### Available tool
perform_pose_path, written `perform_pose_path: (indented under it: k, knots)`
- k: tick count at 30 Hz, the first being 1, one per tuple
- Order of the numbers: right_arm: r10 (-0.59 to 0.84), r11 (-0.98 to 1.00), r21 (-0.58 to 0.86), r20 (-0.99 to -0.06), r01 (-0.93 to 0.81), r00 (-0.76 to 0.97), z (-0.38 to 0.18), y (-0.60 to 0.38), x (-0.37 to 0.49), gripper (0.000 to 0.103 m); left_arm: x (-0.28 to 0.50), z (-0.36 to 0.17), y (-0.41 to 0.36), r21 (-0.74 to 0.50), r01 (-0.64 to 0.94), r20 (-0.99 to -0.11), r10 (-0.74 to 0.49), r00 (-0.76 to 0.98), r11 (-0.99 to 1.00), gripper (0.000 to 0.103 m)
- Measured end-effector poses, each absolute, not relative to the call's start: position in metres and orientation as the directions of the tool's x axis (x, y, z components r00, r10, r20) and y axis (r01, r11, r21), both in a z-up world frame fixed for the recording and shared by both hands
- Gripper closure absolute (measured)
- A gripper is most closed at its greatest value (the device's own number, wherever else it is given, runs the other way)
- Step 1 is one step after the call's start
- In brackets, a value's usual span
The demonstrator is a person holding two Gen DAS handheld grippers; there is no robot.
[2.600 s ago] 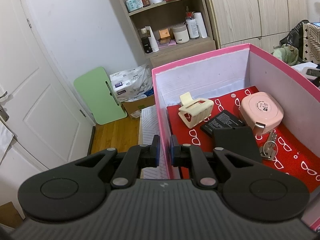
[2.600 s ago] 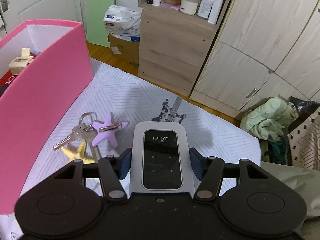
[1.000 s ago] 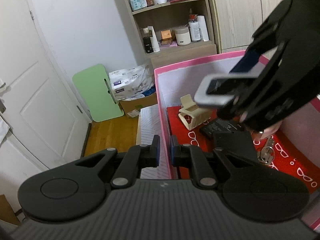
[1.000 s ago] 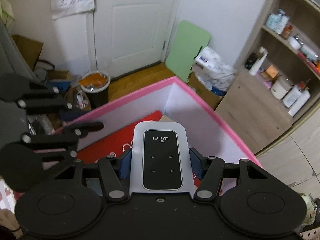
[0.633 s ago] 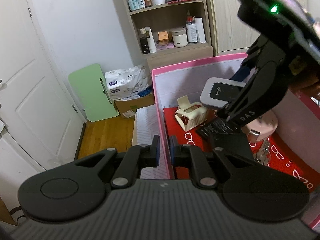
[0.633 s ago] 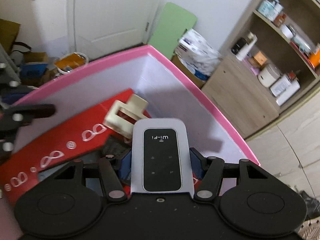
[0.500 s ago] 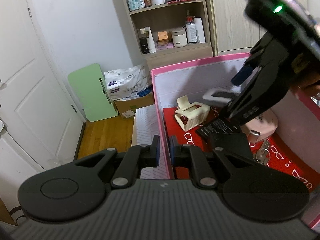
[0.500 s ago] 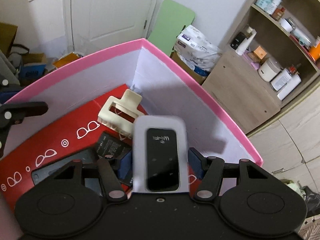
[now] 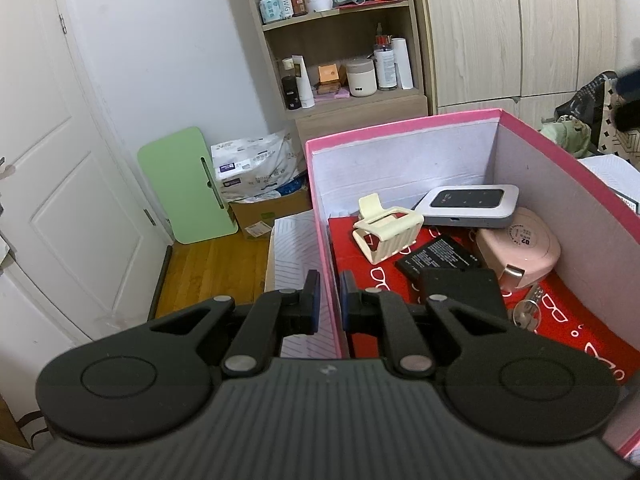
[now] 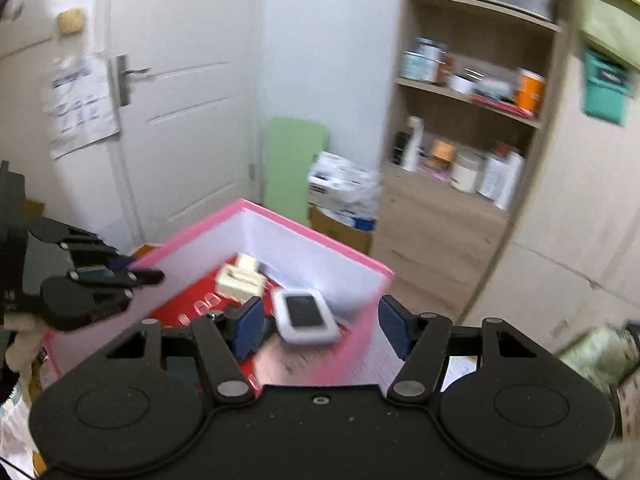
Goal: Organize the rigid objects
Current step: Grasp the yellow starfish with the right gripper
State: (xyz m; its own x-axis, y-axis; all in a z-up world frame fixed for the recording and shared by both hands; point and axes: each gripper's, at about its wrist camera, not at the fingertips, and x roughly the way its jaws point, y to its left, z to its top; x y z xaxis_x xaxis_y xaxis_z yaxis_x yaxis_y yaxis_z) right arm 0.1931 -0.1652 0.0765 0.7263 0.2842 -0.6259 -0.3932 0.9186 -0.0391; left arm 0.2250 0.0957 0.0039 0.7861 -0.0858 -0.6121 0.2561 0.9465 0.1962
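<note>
A pink box [image 9: 400, 130] with a red patterned floor holds a cream hair claw [image 9: 386, 232], a black battery [image 9: 438, 258], a black case [image 9: 460, 288], a pink tape measure [image 9: 520, 246] and keys [image 9: 524, 312]. The grey Wi-Fi router [image 9: 468, 202] lies at the box's back, propped on the tape measure. My left gripper [image 9: 329, 304] is shut on the box's near-left wall. My right gripper [image 10: 322, 330] hovers above and behind the box [image 10: 320, 240], its jaws opening with nothing between them. The router [image 10: 304, 316] lies below it. The right wrist view is blurred.
A wooden shelf unit [image 9: 340, 40] with bottles and jars stands behind the box, beside wardrobe doors [image 9: 520, 28]. A green board [image 9: 188, 184], a cardboard box [image 9: 264, 210] and a white door [image 9: 60, 180] are at the left. Clothes [image 9: 568, 136] lie at the right.
My right gripper let the router drop into the box, then pulled up and away to the right. The left gripper stayed clamped on the box wall.
</note>
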Motion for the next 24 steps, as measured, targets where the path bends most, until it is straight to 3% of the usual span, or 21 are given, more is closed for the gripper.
perform_pose_path:
  k: [7,14,24]
  knots:
    - [0.267,0.956,0.112,-0.720,-0.272,0.640,0.026,-0.204,0.189,0.039,0.226,0.003,0.097,0.188,0.253,-0.613,-0.088,0.785,0.949,0.093]
    - [0.225,0.961,0.077,-0.779,-0.266,0.585,-0.022,-0.196,0.199,0.051,0.226,0.004,0.096,0.185,0.245,-0.614,-0.083,0.785,0.952,0.093]
    - [0.144,0.965,-0.003,-0.827,-0.261,0.543,-0.060,-0.184,0.222,0.055,0.225,0.004,0.097,0.174,0.250,-0.615,-0.093,0.783,0.953,0.093]
